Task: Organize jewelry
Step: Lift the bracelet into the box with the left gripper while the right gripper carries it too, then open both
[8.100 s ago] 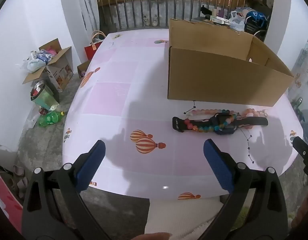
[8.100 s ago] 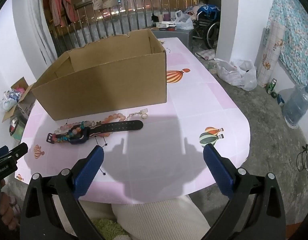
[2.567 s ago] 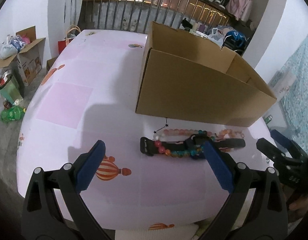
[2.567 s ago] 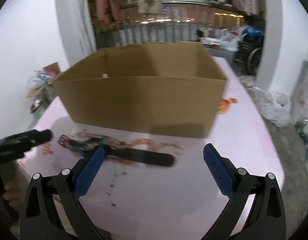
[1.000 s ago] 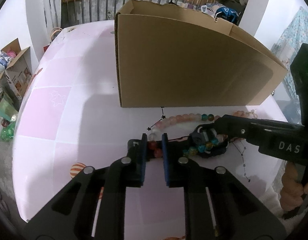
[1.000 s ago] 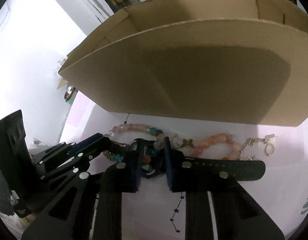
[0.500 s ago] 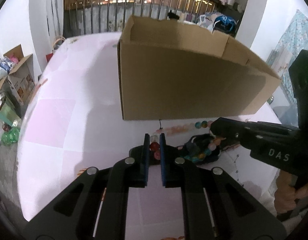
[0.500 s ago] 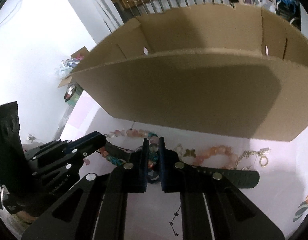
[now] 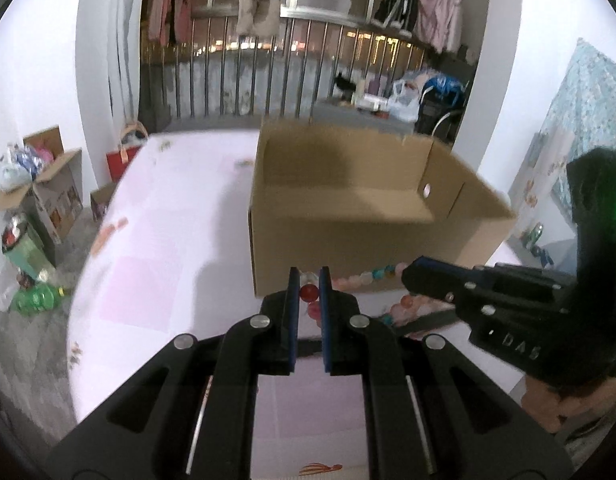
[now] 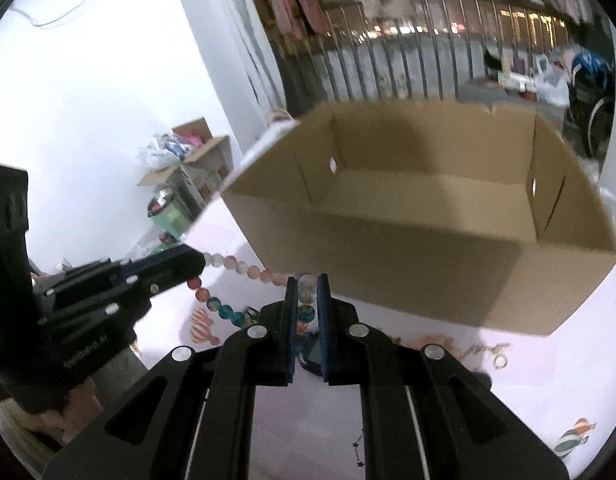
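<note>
Multicoloured round beads, bracelet (image 10: pixel 244 269) strung between both grippers, sagging.

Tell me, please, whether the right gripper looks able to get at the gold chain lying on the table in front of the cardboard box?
Probably not right now: the right gripper is shut on the bead necklace. The gold chain itself lies uncovered on the table, beside the cardboard box.

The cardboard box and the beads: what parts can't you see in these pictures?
- Cardboard box floor: both views, the near wall hides most of it.
- Bead necklace: right wrist view, its middle is behind the right gripper; left wrist view, motion blur smears the beads.
- Watch strap: left wrist view, behind the left gripper.
- Gold clasp: too blurred to read.
</note>
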The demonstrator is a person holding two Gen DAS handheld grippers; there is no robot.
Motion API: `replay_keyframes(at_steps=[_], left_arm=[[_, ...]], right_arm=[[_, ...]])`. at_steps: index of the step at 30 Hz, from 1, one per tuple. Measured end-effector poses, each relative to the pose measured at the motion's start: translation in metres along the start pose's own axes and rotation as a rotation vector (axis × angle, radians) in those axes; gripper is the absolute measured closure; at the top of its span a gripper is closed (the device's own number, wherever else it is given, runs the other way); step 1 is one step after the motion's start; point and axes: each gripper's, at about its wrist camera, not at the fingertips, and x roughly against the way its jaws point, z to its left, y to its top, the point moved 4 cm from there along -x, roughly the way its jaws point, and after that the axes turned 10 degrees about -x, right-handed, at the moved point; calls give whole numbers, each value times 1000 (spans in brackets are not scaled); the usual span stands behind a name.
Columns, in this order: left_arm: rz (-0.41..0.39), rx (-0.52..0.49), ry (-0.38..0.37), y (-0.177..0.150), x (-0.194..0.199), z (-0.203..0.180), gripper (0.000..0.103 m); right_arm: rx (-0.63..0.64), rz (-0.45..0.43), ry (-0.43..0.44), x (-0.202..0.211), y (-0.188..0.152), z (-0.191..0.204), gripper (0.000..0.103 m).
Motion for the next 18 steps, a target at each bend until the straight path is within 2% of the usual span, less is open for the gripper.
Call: replay_keyframes(at_steps=[3,5,10,14,18], left_arm=[[-57,-3,-16,22,19,-1,95],[-105,-23,-21,45,31,-2,95],[-140,-67,-60,105,27,-2,95],[-53,-87,-107,142,-14,-1,95],[120,-65,-149,159,-92,10,95]], right_arm=[[104,-89,1,16,20,21,93],[129,-129,19,26,35,27,93],[94,-110,40,19,85,16,93],[5,7,46,-16,125,-6,93],[-92,145,38,-68,152,-32,93]])
